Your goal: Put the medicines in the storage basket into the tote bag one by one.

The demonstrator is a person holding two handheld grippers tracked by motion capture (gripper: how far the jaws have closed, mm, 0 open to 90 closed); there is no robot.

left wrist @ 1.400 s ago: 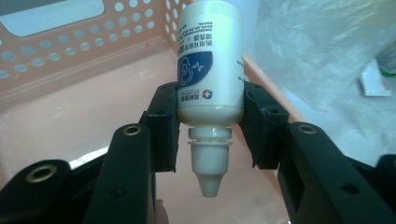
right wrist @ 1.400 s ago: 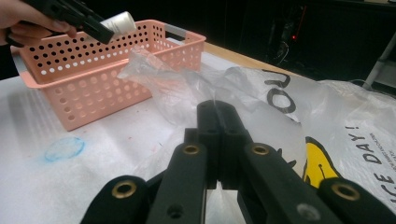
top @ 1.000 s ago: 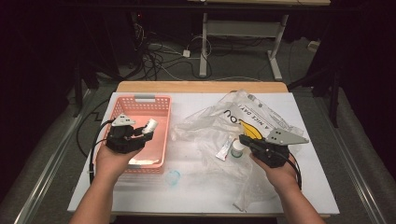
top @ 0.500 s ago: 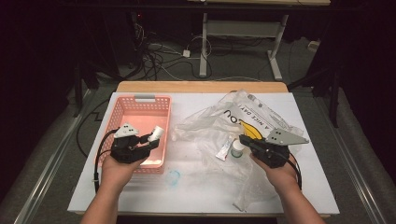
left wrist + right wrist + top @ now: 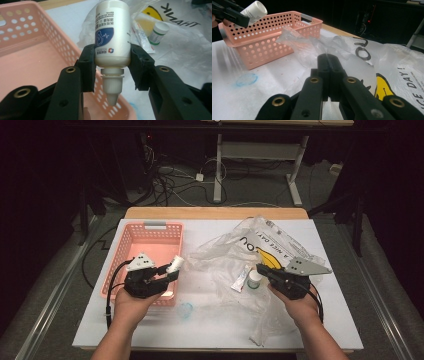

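Midway through unpacking: white dropper bottle (image 5: 113, 35) clenched in left gripper (image 5: 167, 272) jaws above pink basket (image 5: 150, 231) rim at centre left, not yet dropped in; right gripper (image 5: 329, 65) jaws clamped on plastic bag (image 5: 280, 240), small jar (image 5: 254, 279) and tube (image 5: 240, 279) left

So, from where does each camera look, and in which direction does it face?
High view: above the person's side, facing forward and down on the table; both forearms, left gripper, right gripper.
Left gripper view: on the left gripper, along jaws clamping a white bottle, pink basket beneath.
Right gripper view: on the right gripper, low, facing basket and plastic bag.
All share bottle and basket.
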